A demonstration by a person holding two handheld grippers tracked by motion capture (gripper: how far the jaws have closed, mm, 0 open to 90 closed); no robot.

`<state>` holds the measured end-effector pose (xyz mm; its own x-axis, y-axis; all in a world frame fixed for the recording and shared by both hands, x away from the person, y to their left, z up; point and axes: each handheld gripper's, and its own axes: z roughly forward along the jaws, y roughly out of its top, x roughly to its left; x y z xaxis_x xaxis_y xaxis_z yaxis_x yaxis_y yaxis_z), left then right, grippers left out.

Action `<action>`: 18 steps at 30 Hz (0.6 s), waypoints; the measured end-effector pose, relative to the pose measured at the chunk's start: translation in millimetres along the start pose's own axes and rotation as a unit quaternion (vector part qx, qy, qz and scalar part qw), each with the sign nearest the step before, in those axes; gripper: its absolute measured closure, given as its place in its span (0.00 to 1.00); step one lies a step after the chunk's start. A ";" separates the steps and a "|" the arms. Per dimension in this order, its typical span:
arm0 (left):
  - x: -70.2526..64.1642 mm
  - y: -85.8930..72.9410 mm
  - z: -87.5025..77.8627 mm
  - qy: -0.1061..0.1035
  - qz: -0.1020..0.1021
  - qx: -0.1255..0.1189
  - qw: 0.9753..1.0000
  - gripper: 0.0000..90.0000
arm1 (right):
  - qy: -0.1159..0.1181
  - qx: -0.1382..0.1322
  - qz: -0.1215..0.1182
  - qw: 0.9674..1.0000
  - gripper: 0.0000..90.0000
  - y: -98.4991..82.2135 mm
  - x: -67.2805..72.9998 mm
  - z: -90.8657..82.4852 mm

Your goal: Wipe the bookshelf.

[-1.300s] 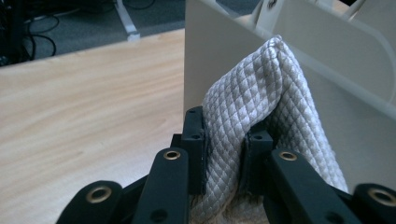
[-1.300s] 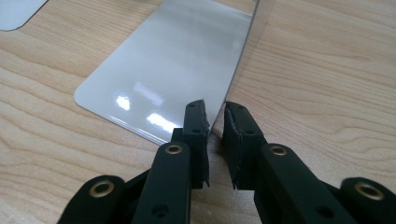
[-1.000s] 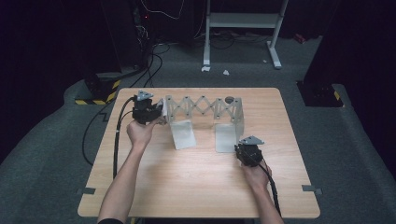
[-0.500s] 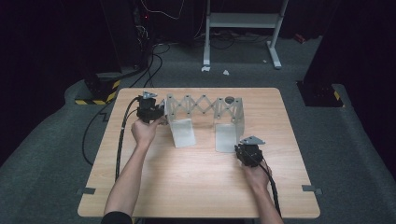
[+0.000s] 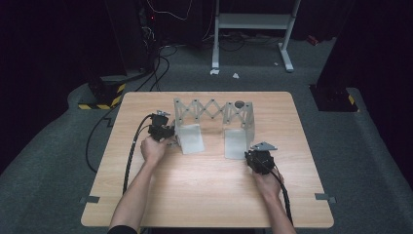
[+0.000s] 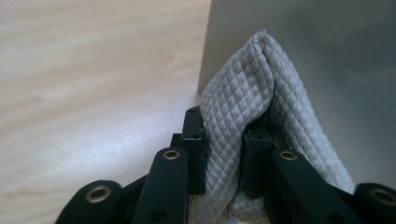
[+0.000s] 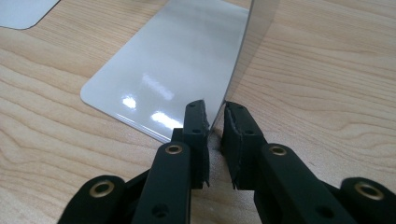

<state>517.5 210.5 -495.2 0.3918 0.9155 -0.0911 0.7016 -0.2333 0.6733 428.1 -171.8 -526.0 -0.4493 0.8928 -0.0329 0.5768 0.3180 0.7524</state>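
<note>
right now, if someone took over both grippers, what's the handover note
Left gripper: shut on a fold of grey quilted cloth, low beside the left panel of the folding metal rack.
Right gripper: jaws straddle the bottom edge of the rack's right upright plate; whether the pads press on it is unclear.
Rack stands mid-table, scissor arms partly stretched.
Done: cloth picked up and brought to the rack.
Left, probably: get the cloth onto the rack while the right gripper steadies it.
</note>
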 end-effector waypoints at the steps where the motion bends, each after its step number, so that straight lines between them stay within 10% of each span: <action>1: 0.1 -1.6 0.5 -0.001 0.001 0.000 1.000 0.83 | 0.000 0.000 0.000 1.000 0.88 0.0 0.1 0.0; 18: -1.1 36.1 -52.8 -0.010 -0.003 -0.089 0.996 0.83 | 0.003 0.001 0.007 1.000 0.88 0.8 2.0 0.9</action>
<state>511.0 218.4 -432.1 0.4002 0.9099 -0.1095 0.5885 -0.1635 0.7918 428.3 -169.5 -526.1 -0.4447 0.8955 -0.0183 0.5841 0.3055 0.7520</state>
